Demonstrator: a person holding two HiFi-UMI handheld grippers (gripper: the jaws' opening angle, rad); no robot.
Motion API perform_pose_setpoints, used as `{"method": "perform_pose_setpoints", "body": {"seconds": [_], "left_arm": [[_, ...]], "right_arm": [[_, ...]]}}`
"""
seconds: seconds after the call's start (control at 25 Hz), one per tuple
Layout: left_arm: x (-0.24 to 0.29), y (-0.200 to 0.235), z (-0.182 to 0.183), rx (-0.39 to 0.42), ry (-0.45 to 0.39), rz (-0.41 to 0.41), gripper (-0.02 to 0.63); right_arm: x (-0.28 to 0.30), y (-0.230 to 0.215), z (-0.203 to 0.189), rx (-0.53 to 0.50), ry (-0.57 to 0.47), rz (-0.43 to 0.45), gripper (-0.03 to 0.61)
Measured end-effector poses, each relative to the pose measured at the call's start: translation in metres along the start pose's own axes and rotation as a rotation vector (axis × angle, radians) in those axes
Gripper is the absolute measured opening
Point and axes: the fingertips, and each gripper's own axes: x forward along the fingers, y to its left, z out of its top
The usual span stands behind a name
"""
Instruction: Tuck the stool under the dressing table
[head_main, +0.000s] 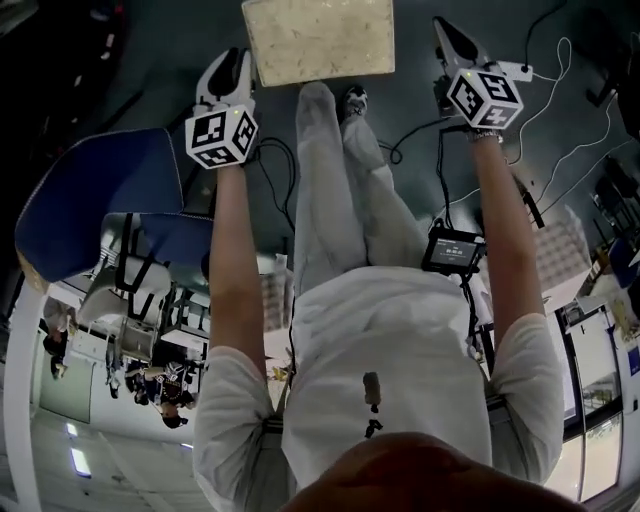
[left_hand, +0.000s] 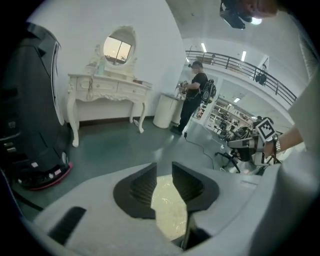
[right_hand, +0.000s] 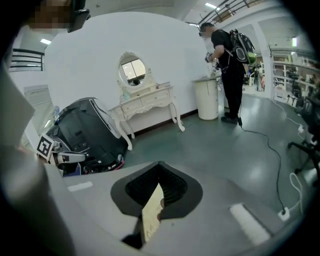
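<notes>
The stool (head_main: 318, 40) sits between my left gripper (head_main: 232, 62), jaws slightly parted, and my right gripper (head_main: 452, 38), jaws clenched on nothing, both equally near, the dressing table (left_hand: 107, 86) well ahead

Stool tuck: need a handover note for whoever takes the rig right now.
Left gripper: fingers slightly apart, gripping nothing, close by the stool's left edge in the head view.
Right gripper: fingers shut, empty, clear of the stool's right side.
Stool: on the floor in front of the person's feet, between the two grippers.
Dressing table: against the white wall, across open floor from here.
Done: nothing yet; the stool is not under the table.
Left: take hold of the stool, move it to the table, slide it under.
</notes>
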Motion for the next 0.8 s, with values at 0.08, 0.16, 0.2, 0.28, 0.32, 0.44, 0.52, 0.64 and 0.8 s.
{"method": "perform_pose_setpoints", "body": {"seconds": [0.08, 0.16, 0.2, 0.28, 0.32, 0.44, 0.52, 0.64, 0.8], "left_arm": [[0.020, 0.011, -0.030, -0.007, 0.057, -0.009, 0.123], [0.038, 0.027, -0.058, -0.031, 0.086, 0.022, 0.130], [0.048, 0.036, -0.072, -0.055, 0.094, 0.043, 0.130], [0.067, 0.049, -0.102, -0.098, 0.117, 0.065, 0.140], [0.076, 0.053, -0.115, -0.106, 0.133, 0.065, 0.152], [0.090, 0.060, -0.146, -0.098, 0.191, 0.076, 0.230], [0.093, 0.066, -0.159, -0.114, 0.215, 0.095, 0.258], [0.099, 0.068, -0.170, -0.191, 0.223, 0.068, 0.301], [0.106, 0.063, -0.181, -0.190, 0.259, 0.005, 0.328]], "right_arm": [[0.021, -0.001, -0.036, 0.050, 0.036, -0.013, 0.011], [0.041, -0.004, -0.074, 0.088, 0.086, -0.022, 0.069], [0.051, -0.006, -0.094, 0.100, 0.116, -0.028, 0.096], [0.068, -0.013, -0.132, 0.115, 0.176, -0.038, 0.141], [0.075, -0.015, -0.148, 0.118, 0.202, -0.039, 0.165], [0.089, -0.017, -0.182, 0.121, 0.253, -0.028, 0.252], [0.095, -0.017, -0.196, 0.118, 0.280, -0.027, 0.303], [0.105, -0.025, -0.207, 0.127, 0.304, -0.048, 0.347], [0.114, -0.026, -0.215, 0.157, 0.330, -0.038, 0.333]]}}
